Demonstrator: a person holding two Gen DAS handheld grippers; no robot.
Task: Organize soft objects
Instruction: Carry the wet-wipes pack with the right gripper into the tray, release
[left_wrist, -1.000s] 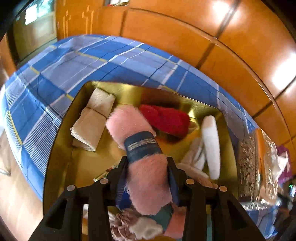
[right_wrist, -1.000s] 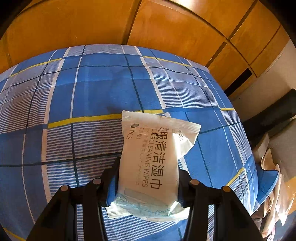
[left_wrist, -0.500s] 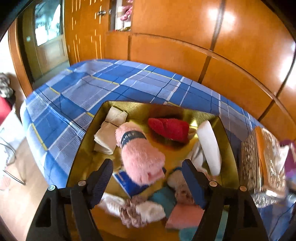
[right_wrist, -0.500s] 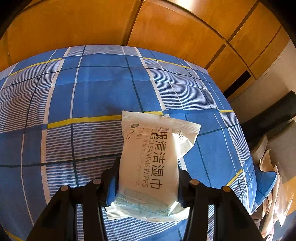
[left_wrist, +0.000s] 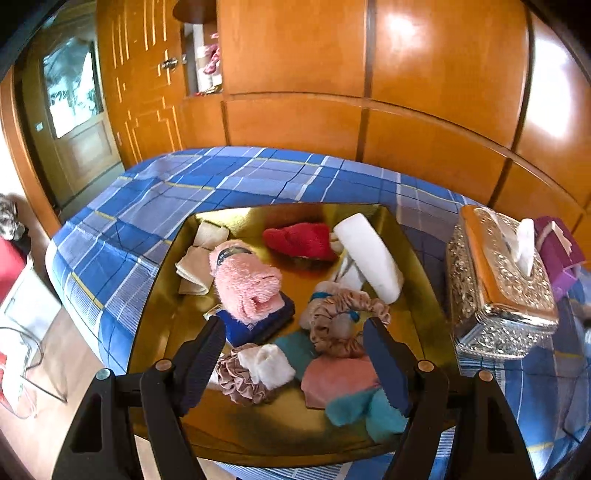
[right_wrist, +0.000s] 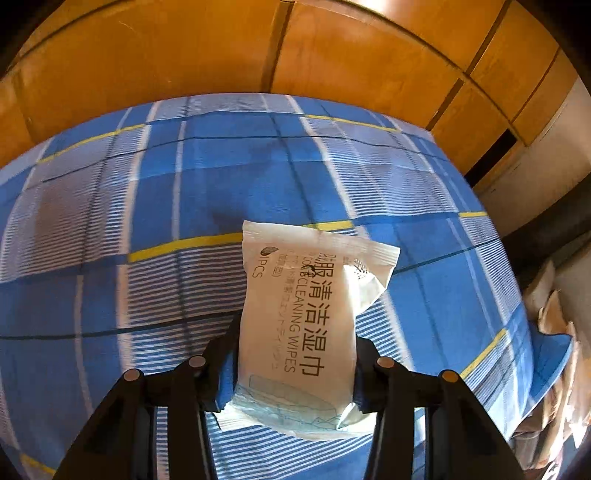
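In the left wrist view a gold tray (left_wrist: 155, 302) on the blue plaid bed holds several soft things. A pink fluffy roll (left_wrist: 245, 280) with a blue band lies on a dark blue cloth (left_wrist: 258, 326). A red towel (left_wrist: 299, 240), a white roll (left_wrist: 369, 254), folded beige cloths (left_wrist: 195, 266) and a tan scrunchie (left_wrist: 343, 317) lie around it. My left gripper (left_wrist: 293, 323) hangs open above the tray's near half, holding nothing. In the right wrist view my right gripper (right_wrist: 295, 339) is shut on a white pack of cleaning wipes (right_wrist: 306, 295) above the bedspread.
A silver embossed tissue box (left_wrist: 498, 284) stands right of the tray, with a purple box (left_wrist: 557, 251) behind it. Wooden wall panels (left_wrist: 369, 122) back the bed. The bed edge and floor lie to the left (left_wrist: 37, 332). Blue plaid bedspread (right_wrist: 147, 221) spreads under the wipes.
My left gripper opened and let the pink roll drop into the tray, then drew back and up. The right gripper still holds the wipes pack in the same place.
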